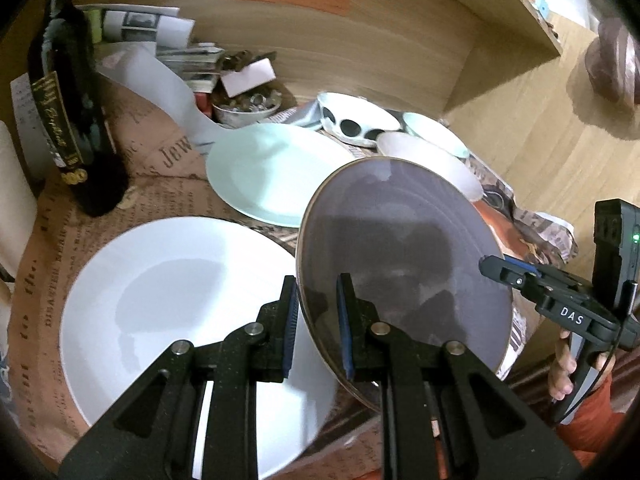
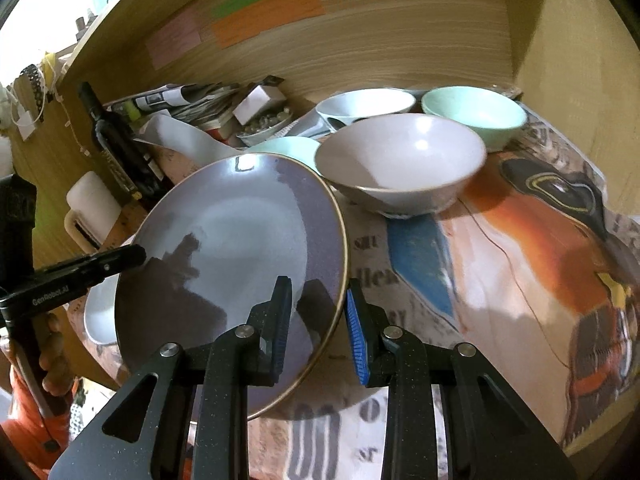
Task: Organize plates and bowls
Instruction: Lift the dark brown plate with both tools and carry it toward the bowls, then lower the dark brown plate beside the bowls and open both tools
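The grey plate (image 1: 404,264) is held tilted above the desk (image 2: 500,280), its gold-edged rim between both tools. The left hand-held gripper (image 1: 318,328) straddles the near-left rim: one pad (image 1: 344,332) lies on the upper face, the other sits just outside the edge, with a visible gap, so we judge it loosely bracketing, not clamped. The right hand-held gripper (image 2: 320,328) straddles the near-right rim likewise; its left pad (image 2: 280,320) is over the face, the blue pad beyond the rim stands clear. Whether either truly bears the plate's weight we cannot tell.

The plate is round, so no long axis; what matters is its tilt, right side up and left side down toward the white plate (image 1: 180,320). That white plate lies flat at the near-left edge of the desk, directly under the left tool and nearer that hand. We judge it the likely stacking target: lower leftward.

Outward: a pale green plate (image 1: 264,172) lies behind the white one. Along the back-right stand a grey bowl (image 2: 400,164), a green bowl (image 2: 476,116) and a spotted bowl (image 1: 356,120). A dark bottle (image 1: 72,120) stands at the far-left edge near the white plate; clutter of papers (image 1: 176,48) fills the back corner. The bottle is the obstacle to watch on a leftward swing.
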Demonstrator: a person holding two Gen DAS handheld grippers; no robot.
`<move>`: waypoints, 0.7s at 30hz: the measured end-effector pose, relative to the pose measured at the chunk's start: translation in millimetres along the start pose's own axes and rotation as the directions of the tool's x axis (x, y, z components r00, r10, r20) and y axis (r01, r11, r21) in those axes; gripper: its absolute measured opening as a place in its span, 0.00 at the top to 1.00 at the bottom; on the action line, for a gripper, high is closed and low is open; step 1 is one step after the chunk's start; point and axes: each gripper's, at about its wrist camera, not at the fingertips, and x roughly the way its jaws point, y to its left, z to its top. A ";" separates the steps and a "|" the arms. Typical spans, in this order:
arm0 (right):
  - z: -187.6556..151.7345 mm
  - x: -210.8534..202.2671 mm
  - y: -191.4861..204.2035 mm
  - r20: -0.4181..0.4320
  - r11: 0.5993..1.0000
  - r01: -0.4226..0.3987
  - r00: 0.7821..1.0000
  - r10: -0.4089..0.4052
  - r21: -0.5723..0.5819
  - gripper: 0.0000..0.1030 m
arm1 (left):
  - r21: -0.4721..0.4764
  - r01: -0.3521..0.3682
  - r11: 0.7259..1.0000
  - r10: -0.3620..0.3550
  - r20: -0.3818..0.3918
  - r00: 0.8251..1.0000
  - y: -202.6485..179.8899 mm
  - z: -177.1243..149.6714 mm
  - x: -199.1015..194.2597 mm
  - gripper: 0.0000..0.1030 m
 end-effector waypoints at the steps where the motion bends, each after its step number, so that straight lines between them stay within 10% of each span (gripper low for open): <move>1: -2.0 -1.9 -2.4 0.000 1.000 0.004 1.000 -0.004 0.005 0.75 | 0.003 0.004 1.000 -0.004 -0.003 1.000 -2.5 -1.5 0.5 0.83; 21: -26.8 -15.4 -36.8 -0.023 0.997 0.045 0.999 -0.044 0.068 0.75 | 0.066 0.019 0.998 -0.013 -0.085 0.996 -38.6 -17.1 32.3 0.83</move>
